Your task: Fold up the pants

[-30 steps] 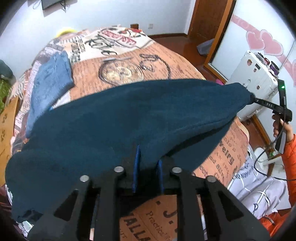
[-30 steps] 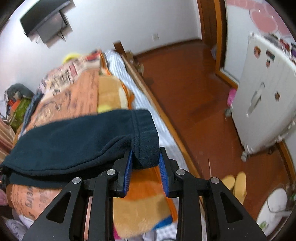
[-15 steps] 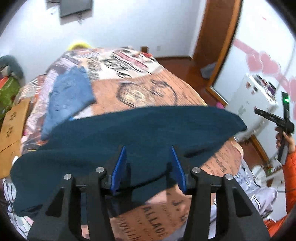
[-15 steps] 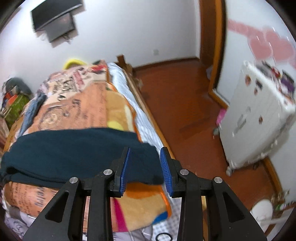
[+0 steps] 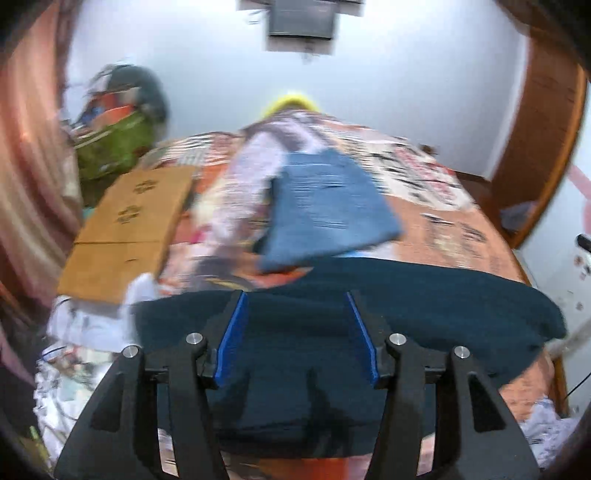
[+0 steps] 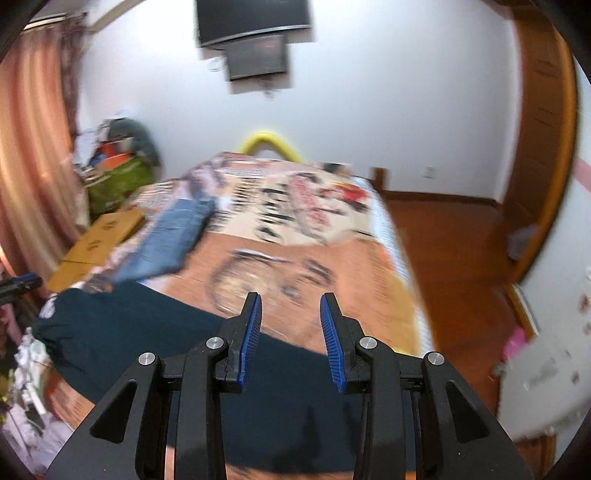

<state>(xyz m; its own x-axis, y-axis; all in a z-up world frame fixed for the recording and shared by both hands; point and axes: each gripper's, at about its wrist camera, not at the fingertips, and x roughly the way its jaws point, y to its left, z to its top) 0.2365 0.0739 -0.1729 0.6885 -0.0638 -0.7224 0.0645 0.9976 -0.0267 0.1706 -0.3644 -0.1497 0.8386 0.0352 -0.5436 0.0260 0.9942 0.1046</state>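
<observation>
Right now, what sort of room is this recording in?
Most likely a home bedroom: a bed with a printed blanket fills the middle, a screen hangs on the far wall, and dark pants lie on the blanket beside folded jeans.

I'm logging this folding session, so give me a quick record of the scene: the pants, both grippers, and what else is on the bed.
surface: bed with a printed orange blanket
dark navy pants: lying across the near end of the bed, held by neither gripper
left gripper: open, nothing between its pads, jaws have just been opening
right gripper: open, nothing between its pads
blue jeans: folded, farther up the bed, towards its left side
cardboard box: beside the bed on the left
image quality: both views motion-blurred
</observation>
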